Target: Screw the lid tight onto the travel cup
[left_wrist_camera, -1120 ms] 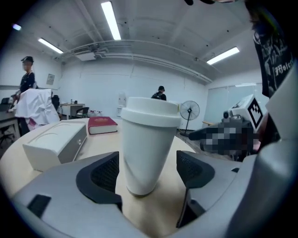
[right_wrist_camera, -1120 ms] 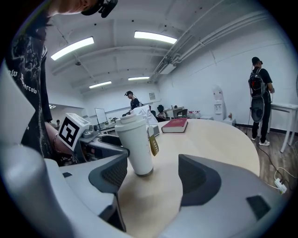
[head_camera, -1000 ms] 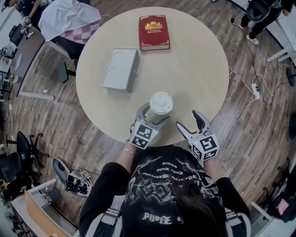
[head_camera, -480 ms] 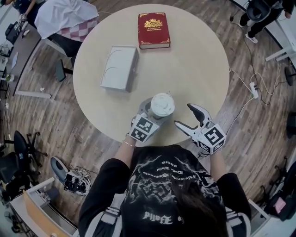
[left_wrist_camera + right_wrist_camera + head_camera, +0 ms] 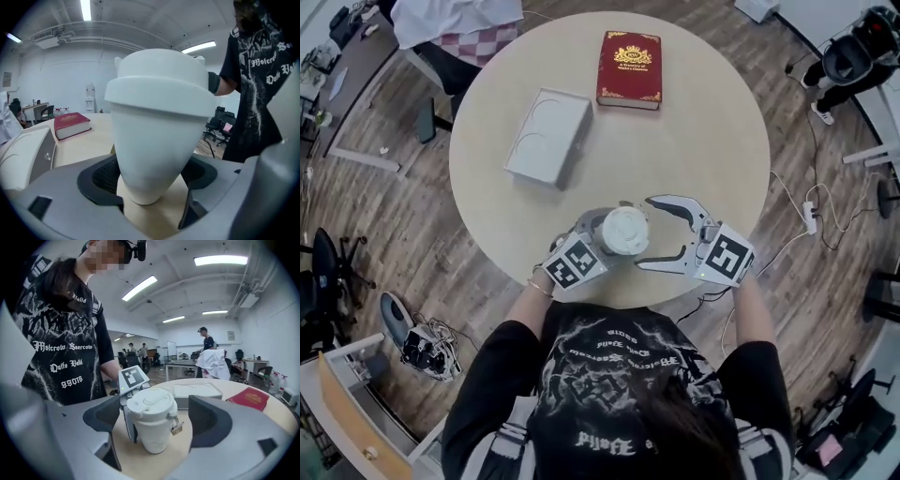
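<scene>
One round worktop [image 5: 703, 159] carries everything. A flat white box [image 5: 547, 136] lies towards its far left, and a red book [image 5: 629, 69] lies just beyond that, both well apart from the task. The book has a gold crest and gold lettering too small to read. The box is unmarked apart from two pressed curves.

The cup [image 5: 154, 140] stands upright at the near edge, right in front of the person. It is smooth, matte and white with no print, and it tapers sharply to a narrow foot. It is probably light and stiff, so it would tip easily and could slide up out of a squeeze. The left gripper [image 5: 151, 180] is closed on the lower cone, with a pad pressed to each side. That is a sensible low hold for bracing against the twist.

The right gripper [image 5: 647, 232] comes in from the right with its jaws nearly at full spread, having just been opening. In its own view the cup stands in line between them, but neither pad touches it.

The lid [image 5: 151, 404] sits on top, domed, with a broader band overhanging the body. That band looks like the best place to grip, square on from both sides, because the dome above would shed the pads. A small tag [image 5: 177, 428] hangs at the lid's side and could snag. The person's black shirt has gothic lettering that I cannot read with confidence.
</scene>
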Demonstrator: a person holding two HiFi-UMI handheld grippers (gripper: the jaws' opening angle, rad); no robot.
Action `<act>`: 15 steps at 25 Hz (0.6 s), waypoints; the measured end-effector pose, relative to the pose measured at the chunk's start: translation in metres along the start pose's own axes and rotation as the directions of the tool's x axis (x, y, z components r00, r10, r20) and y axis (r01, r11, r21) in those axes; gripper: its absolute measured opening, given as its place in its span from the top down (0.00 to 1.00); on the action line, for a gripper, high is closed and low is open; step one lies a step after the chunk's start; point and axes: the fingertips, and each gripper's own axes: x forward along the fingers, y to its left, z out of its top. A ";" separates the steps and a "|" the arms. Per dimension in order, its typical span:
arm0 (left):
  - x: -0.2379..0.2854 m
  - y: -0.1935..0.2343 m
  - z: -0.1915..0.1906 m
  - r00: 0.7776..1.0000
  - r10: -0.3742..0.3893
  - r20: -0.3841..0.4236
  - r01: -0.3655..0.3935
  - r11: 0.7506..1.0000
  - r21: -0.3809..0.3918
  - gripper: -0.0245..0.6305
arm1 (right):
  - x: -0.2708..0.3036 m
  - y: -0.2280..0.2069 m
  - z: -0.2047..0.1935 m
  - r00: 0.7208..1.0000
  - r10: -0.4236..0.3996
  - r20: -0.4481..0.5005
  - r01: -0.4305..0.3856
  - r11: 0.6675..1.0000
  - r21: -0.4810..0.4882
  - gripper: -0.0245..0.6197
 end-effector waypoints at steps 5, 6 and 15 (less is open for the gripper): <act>-0.003 -0.001 0.000 0.996 -0.075 -0.037 0.077 0.996 0.036 0.34 | 0.015 -0.004 0.004 0.981 0.159 -0.109 -0.168 0.982 -0.083 0.25; -0.003 -0.002 0.000 0.995 -0.085 -0.045 0.088 0.995 0.046 0.34 | 0.020 -0.003 0.006 0.974 0.194 -0.115 -0.205 0.974 -0.099 0.25; -0.003 -0.003 -0.001 0.987 -0.141 -0.082 0.148 0.985 0.086 0.34 | 0.038 0.012 0.011 0.914 0.371 -0.168 -0.394 0.909 -0.136 0.29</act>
